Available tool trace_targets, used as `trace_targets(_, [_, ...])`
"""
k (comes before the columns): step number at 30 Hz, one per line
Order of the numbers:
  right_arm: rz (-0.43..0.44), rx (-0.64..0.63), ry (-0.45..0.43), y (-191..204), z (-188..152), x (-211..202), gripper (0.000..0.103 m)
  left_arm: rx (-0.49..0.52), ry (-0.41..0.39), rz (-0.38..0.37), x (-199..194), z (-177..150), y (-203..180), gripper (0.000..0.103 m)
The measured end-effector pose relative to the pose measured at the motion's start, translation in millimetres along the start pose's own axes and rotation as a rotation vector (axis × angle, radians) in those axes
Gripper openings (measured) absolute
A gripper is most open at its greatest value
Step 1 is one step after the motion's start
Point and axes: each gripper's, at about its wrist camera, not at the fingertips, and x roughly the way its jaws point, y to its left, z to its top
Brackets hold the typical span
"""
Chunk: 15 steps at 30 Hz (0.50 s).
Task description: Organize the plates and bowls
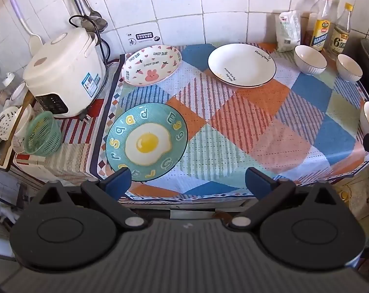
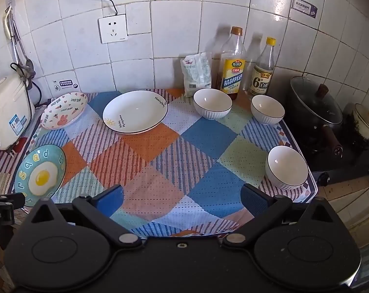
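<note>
egg plate (image 1: 146, 145): nearest the left hand-held gripper (image 1: 188, 182), whose jaws stand wide, empty
bunny plate (image 1: 151, 65): beyond egg plate
white plate (image 1: 241, 65): right of bunny plate

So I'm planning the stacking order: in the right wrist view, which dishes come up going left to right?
Egg plate → bunny plate → white plate → back-left bowl → back-right bowl → near bowl.

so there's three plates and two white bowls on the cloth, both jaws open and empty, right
Nearly: there are three white bowls, not two. The right wrist view shows one by the bottles, one beside it and one near the stove. Three plates, both jaws open and empty, is correct.
</note>
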Motion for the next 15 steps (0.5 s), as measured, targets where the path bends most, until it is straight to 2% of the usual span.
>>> trace_targets(12, [-0.019,-0.005,-0.001,1.4,-3.7,-1.5,0.103,-0.008,-0.023,-0.027,1.8,-9.4,9.3,0.101])
trace_targets(15, [-0.026,-0.004,-0.003,2.6,-5.2,-1.1,0.103,-0.014,-0.034,-0.003,1.2,-11.0,10.6,0.100])
